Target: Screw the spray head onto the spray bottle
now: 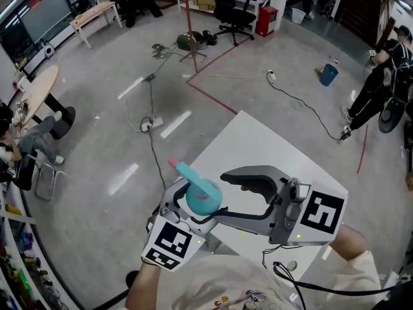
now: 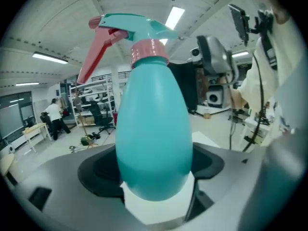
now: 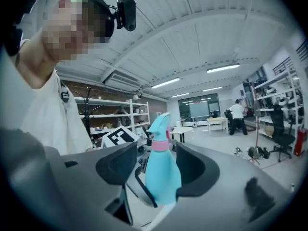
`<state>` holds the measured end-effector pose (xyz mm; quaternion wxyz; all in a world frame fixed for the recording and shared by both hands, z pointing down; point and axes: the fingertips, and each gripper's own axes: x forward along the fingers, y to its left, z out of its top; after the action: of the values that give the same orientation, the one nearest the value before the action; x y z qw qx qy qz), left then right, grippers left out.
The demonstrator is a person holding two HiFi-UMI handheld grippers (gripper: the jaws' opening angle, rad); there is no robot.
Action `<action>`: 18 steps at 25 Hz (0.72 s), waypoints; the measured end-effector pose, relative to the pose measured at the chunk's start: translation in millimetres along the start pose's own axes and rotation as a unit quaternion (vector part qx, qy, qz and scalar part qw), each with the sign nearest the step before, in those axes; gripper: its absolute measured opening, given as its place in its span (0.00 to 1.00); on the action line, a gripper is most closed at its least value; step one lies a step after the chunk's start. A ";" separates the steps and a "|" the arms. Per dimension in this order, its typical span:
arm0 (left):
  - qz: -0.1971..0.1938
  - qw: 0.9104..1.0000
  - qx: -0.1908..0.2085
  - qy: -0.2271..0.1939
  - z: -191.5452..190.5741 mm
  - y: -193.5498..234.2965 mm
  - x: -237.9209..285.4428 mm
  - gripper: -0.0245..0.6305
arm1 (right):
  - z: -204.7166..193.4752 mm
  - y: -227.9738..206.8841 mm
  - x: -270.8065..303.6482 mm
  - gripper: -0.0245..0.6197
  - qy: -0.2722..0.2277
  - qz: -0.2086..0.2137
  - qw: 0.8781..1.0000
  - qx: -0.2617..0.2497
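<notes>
Grips the spray bottle [image 2: 154, 129] low on its teal body with the left gripper [image 2: 154, 179], jaws spread wide and pressed against both sides. Holds it roughly upright above the near left edge of the white table [image 1: 258, 141]. Shows the spray head [image 2: 130, 25] seated on the neck, pink collar down and pink trigger hanging. Brackets the bottle with the right gripper [image 3: 156, 170] over the table's near side, jaws wide apart, pads not pressing, nothing gripped.
</notes>
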<state>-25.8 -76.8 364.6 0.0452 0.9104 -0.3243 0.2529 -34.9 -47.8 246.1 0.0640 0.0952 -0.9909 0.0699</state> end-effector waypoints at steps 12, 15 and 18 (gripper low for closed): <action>-0.157 0.980 0.122 -0.008 18.3 -67.3 -30.0 0.68 | 16.8 47.6 -17.8 0.41 0.002 0.234 0.972 0.031; -0.176 0.974 0.146 -0.005 19.4 -80.0 -28.5 0.68 | 18.9 56.0 -24.6 0.41 0.001 0.287 0.956 0.058; -0.186 0.971 0.149 0.002 20.6 -82.8 -25.0 0.68 | 19.0 55.6 -27.6 0.25 0.004 0.299 0.953 0.048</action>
<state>17.3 -2.6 341.2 -0.0440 0.9508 -0.1074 0.2873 -21.2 8.4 216.4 0.0398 -0.2025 -0.9693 0.1338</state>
